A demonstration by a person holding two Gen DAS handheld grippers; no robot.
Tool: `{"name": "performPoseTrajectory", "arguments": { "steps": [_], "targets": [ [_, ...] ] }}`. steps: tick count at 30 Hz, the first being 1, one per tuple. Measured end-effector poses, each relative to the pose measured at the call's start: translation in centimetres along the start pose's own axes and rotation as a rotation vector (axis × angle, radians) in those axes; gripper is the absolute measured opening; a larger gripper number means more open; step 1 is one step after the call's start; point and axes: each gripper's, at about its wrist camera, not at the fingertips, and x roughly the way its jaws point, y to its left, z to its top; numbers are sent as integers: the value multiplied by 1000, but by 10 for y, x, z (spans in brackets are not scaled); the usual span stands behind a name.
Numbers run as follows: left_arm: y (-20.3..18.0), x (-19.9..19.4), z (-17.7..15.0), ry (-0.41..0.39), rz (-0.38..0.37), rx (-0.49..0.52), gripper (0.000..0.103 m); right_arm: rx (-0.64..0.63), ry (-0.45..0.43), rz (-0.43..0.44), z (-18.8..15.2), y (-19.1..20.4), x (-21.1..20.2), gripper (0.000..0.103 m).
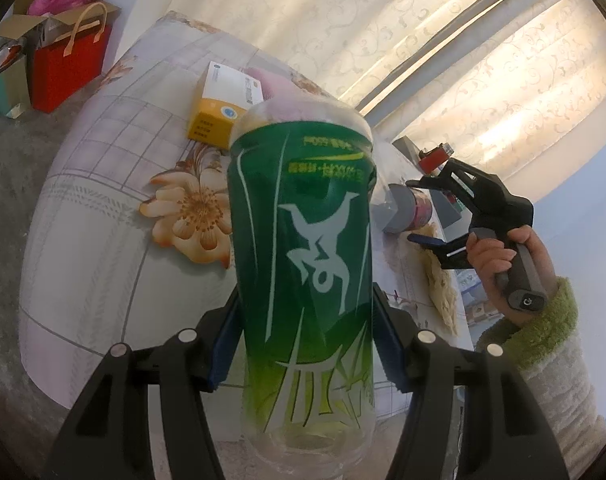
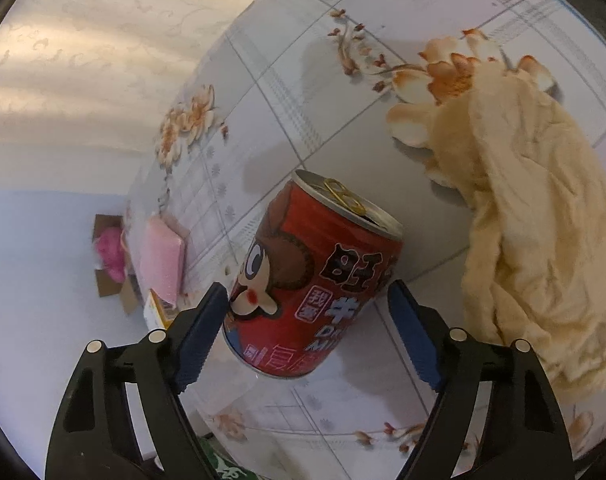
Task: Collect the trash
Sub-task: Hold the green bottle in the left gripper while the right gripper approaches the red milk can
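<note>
The left gripper point(image 1: 303, 344) is clamping a green bottle point(image 1: 307, 260) while the right gripper's point(image 2: 307, 316) unclenched jaws are straddling a red can point(image 2: 315, 280) on the table point(image 2: 303, 80)

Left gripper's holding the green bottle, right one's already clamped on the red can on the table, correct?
Not clamped. In the right wrist view the right gripper straddles the red can with a gap at one pad. The left gripper does hold the green bottle.
</note>
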Motion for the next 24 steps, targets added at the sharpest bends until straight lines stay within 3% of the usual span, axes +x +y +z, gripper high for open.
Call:
{"name": "performPoseTrajectory", "arguments": {
  "steps": [4, 11, 18, 24],
  "targets": [
    [1, 3, -2, 15, 6, -4, 58, -18, 17, 22, 4, -2, -1, 73],
    [2, 7, -7, 36, 8, -3, 58, -268, 27, -150, -3, 24, -6, 66],
    [1, 9, -5, 47, 15, -4, 58, -464, 66, -247, -47, 16, -18, 66],
    [-2, 16, -4, 86, 31, -12, 58, -596, 70, -277, -97, 8, -27, 66]
  ]
}}
